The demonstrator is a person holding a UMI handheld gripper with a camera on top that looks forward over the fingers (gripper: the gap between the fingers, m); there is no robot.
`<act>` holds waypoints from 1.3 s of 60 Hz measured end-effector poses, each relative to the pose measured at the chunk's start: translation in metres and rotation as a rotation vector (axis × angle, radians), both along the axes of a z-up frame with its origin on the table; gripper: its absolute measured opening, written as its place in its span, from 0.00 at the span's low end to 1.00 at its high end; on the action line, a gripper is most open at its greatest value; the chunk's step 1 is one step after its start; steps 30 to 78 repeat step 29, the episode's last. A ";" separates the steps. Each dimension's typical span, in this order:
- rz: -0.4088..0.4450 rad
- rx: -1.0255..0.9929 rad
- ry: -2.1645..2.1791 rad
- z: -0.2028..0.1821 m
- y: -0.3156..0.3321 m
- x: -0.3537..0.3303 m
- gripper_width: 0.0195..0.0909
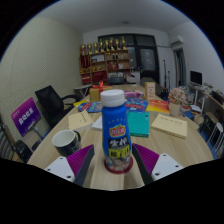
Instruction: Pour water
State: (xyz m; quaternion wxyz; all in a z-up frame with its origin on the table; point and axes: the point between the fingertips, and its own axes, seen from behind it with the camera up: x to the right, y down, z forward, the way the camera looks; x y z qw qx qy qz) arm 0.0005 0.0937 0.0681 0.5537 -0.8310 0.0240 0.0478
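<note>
the room behind held a shelf (105, 58) with bottles along the far wall, a window (141, 55) beside it, and a black chair (50, 102) to the left near a purple sign (24, 116). the round wooden tabletop (185, 145) filled the middle and carried scattered books: a teal book (138, 123) just right of the bottle, a yellow pad (170, 125) further right, a cream one (79, 120) to the left, and colourful ones (88, 105) beyond. a box (150, 90) and a cup of pens (177, 108) stood toward the far right side.

the bottle (116, 132), blue-labelled with a white cap, stood upright between the fingers of the claw (117, 165), close to the camera. the purple pads (80, 161) sat against its lower sides, so the claw looked closed onto it. whether the bottle's base rested on the tabletop could not be told.

a black mug (66, 142) with a white inside stood on the tabletop just left of the bottle, apart from it.
</note>
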 end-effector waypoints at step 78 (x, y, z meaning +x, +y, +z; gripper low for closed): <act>-0.150 -0.048 -0.131 0.101 -0.232 -0.085 0.85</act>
